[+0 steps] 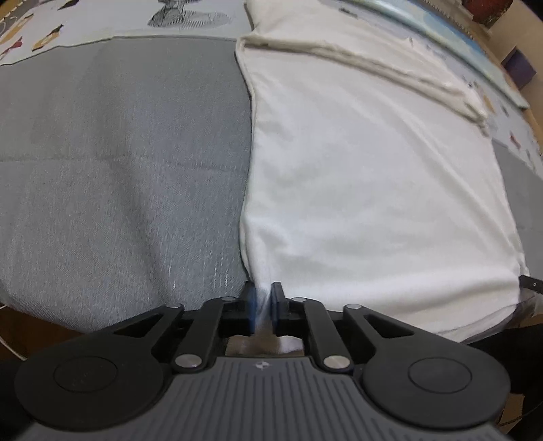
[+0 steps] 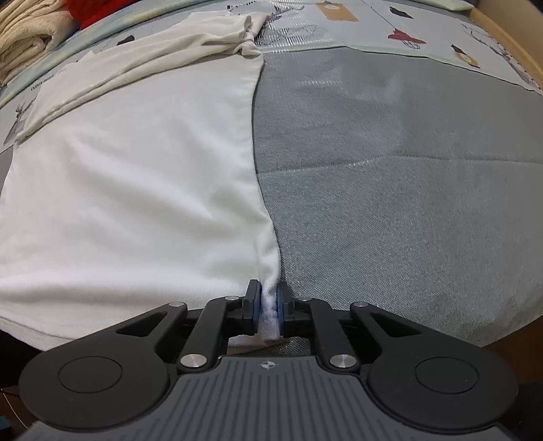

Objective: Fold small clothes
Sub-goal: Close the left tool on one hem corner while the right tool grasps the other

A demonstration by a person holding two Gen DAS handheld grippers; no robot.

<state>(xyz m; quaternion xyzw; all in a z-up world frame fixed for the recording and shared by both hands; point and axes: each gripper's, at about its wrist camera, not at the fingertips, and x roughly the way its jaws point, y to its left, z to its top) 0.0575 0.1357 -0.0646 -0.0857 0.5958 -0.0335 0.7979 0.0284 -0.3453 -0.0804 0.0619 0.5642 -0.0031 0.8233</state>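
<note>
grey mat under white garment, near corners between both jaws

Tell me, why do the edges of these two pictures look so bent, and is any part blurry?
Left wrist view: the fisheye lens bows the grey mat, the white garment glares almost featureless, and the far corners smear. Right wrist view: the same bulge, with the cream stack soft at the top left, while the cloth pinched in the tongs looks fuzzy.

A grey woven mat covers a bird-patterned sheet, with wooden furniture beyond.
</note>
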